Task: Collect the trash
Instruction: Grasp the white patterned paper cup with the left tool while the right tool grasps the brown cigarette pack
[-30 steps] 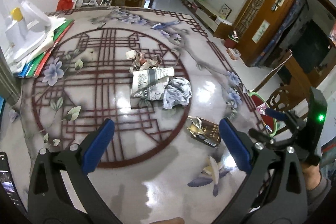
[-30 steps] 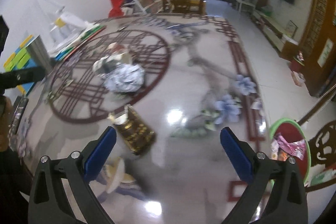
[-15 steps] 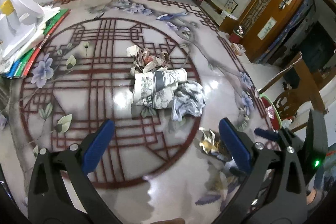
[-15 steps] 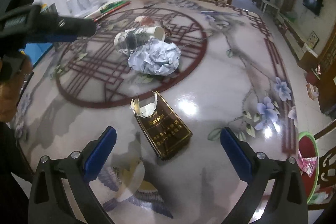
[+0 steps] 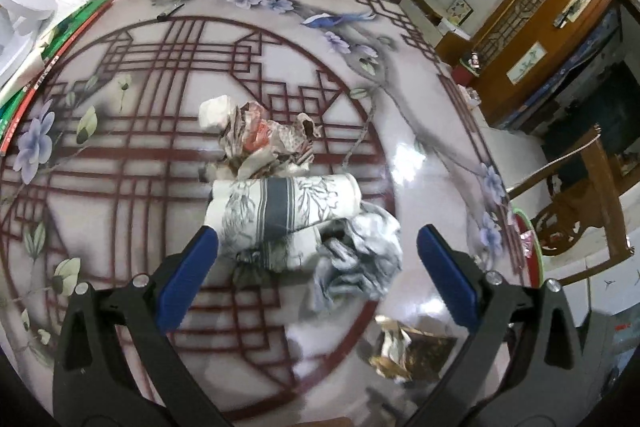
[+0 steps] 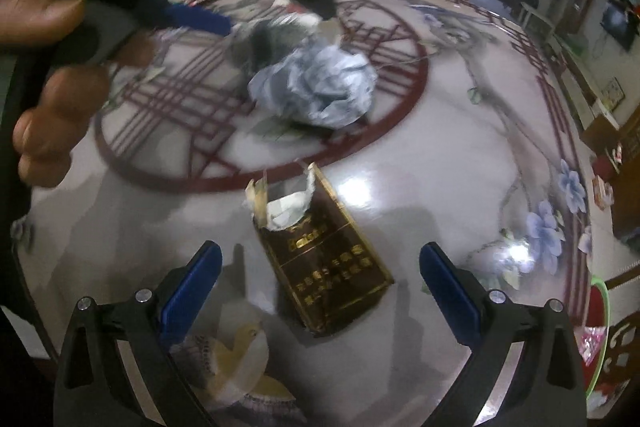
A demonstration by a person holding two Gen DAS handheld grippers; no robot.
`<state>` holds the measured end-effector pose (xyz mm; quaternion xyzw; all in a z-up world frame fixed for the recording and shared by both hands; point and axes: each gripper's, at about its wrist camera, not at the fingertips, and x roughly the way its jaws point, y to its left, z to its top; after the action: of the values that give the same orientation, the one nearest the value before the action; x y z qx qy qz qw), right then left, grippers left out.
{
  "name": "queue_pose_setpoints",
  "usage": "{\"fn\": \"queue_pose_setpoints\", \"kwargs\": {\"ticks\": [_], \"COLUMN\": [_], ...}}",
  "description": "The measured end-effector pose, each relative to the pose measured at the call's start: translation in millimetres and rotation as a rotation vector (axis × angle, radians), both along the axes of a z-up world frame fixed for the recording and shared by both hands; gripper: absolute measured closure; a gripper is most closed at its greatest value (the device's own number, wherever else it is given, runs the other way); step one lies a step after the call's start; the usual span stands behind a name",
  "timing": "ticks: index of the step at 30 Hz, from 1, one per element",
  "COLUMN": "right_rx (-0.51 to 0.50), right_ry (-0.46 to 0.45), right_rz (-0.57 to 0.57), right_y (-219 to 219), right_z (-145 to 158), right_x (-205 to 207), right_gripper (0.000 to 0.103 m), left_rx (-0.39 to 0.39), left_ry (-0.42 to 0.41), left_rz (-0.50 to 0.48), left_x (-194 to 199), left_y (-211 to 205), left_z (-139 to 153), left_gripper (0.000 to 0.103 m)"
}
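Right wrist: glossy brown carton (image 6: 326, 259), torn top, between gaping tongs (image 6: 320, 277).

Motion-blurred left tool (image 6: 200, 17), perhaps hiding part of the paper roll (image 6: 260, 45).

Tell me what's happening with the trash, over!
Left gripper open, over the paper roll. Right gripper open around the brown box. Nothing grabbed yet. Nothing blocking.
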<state>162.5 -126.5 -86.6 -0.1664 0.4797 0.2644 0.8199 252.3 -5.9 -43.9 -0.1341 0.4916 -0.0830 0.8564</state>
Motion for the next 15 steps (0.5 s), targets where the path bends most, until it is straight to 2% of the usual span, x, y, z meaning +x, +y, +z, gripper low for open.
{"fn": "queue_pose_setpoints", "kwargs": {"ticks": [11,13,15], "right_rx": [0.029,0.038,0.046], "right_ry": [0.024,0.030,0.036], "right_rz": [0.016,0.005,0.000], "right_y": [5.1,2.7,1.7], "right_z": [-7.9,-8.6,-9.2], "right_x": [6.9,8.8,10.2], "right_gripper": [0.007,0.007,0.007], "left_rx": [0.122,0.168,0.177], "left_ry": [-0.040,-0.063,-0.049], "left_rz": [0.025,0.029,0.016], "left_x": [10.9,9.3,12.4], "left_y": [-4.2,-3.8,-3.4], "left_z": [1.6,4.2,1.8], "left_gripper": [0.005,0.005,0.005]}}
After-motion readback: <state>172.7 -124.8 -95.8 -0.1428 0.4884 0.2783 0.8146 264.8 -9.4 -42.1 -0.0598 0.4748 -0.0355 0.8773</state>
